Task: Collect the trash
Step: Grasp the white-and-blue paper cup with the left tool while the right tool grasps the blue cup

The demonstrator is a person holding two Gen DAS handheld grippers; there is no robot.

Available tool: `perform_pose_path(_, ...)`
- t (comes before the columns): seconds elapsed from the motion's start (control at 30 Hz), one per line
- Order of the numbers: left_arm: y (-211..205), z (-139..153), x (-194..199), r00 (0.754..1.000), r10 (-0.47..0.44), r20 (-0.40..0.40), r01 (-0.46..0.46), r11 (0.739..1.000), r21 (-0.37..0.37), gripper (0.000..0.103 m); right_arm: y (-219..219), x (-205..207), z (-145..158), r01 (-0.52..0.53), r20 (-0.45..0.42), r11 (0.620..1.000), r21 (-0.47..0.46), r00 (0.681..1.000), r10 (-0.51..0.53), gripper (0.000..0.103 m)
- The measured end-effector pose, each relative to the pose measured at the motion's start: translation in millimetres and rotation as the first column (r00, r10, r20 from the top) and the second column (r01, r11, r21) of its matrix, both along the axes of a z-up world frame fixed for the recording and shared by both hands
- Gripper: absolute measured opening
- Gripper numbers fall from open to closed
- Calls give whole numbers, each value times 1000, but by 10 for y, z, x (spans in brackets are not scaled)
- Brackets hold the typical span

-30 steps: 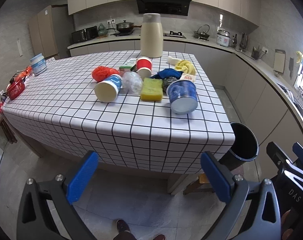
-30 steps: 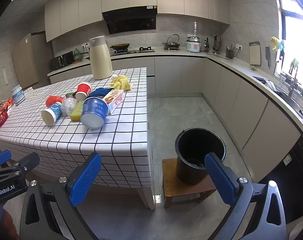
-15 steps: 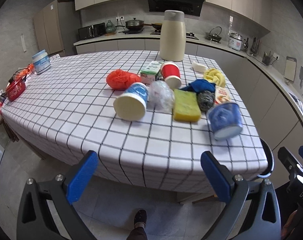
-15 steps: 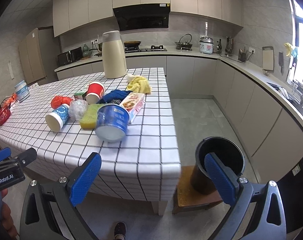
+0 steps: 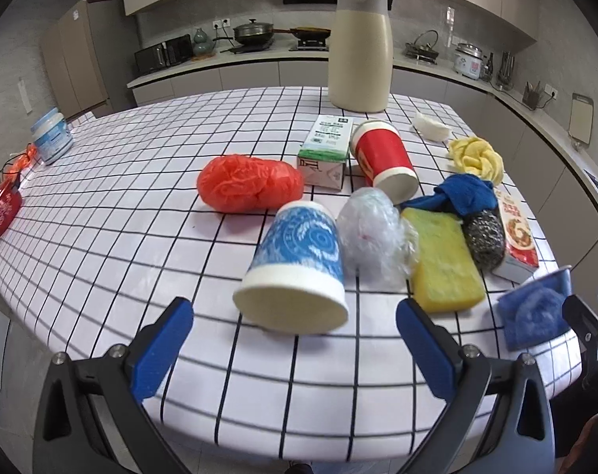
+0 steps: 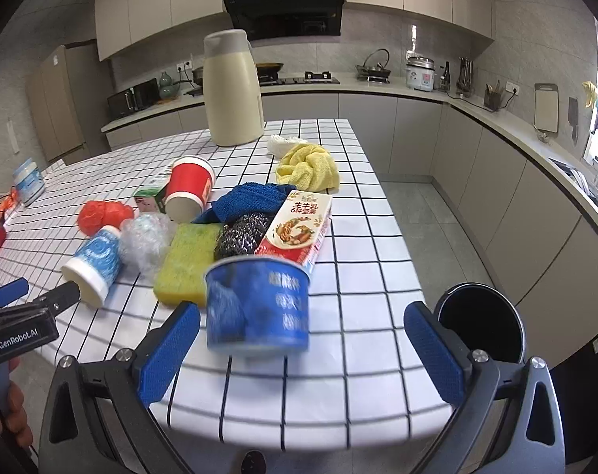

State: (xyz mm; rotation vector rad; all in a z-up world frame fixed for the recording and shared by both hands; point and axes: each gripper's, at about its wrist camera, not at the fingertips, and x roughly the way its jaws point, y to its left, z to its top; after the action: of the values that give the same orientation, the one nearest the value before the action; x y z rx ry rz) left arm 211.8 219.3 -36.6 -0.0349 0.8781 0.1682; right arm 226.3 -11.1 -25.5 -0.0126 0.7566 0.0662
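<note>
Checked table (image 5: 101, 237) nearer now, blue cup (image 5: 295, 272) before left gripper (image 5: 295, 351).

Home kitchen: hob (image 6: 316, 76), hood (image 6: 285, 12), rice cooker (image 6: 419, 73), prob. microwave (image 6: 135, 96).

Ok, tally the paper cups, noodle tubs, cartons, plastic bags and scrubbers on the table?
Paper cups: 2 (red cup, blue-patterned cup)
Noodle tubs: 1 (blue tub)
Cartons: 2 (green carton, red carton)
Plastic bags: 2 (red bag, clear bag)
Scrubbers: 2 (sponge, steel scourer)
Total: 9
</note>
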Motion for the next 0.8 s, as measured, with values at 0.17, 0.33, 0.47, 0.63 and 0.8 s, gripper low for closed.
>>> perform_pose_path(0.17, 24, -131, 236, 999, -37, -34, 37, 999, 0, 103, 85, 179, -73, 22, -28, 1000, -9, 999, -23, 103)
perform_pose_path(0.33, 66, -278, 355, 996, -67, -64, 67, 998, -10, 102, 121, 280, -169, 38, -60, 999, -8, 997, -38, 103)
perform_pose_path(0.47, 122, -380, 396, 992, -91, -92, 88, 995, -39, 88, 142, 312, -231, 42, -74, 999, -5, 996, -42, 103)
perform_pose_path(0.63, 175, -432, 388, 988, -119, -101, 110, 989, -97, 76, 185, 337, -288, 23, -95, 1000, 12, 995, -22, 103)
perform_pose_path(0.8, 176, -383, 332, 988, -138, -72, 129, 985, -113, 70, 206, 323, -298, 4, -89, 999, 48, 996, 0, 102)
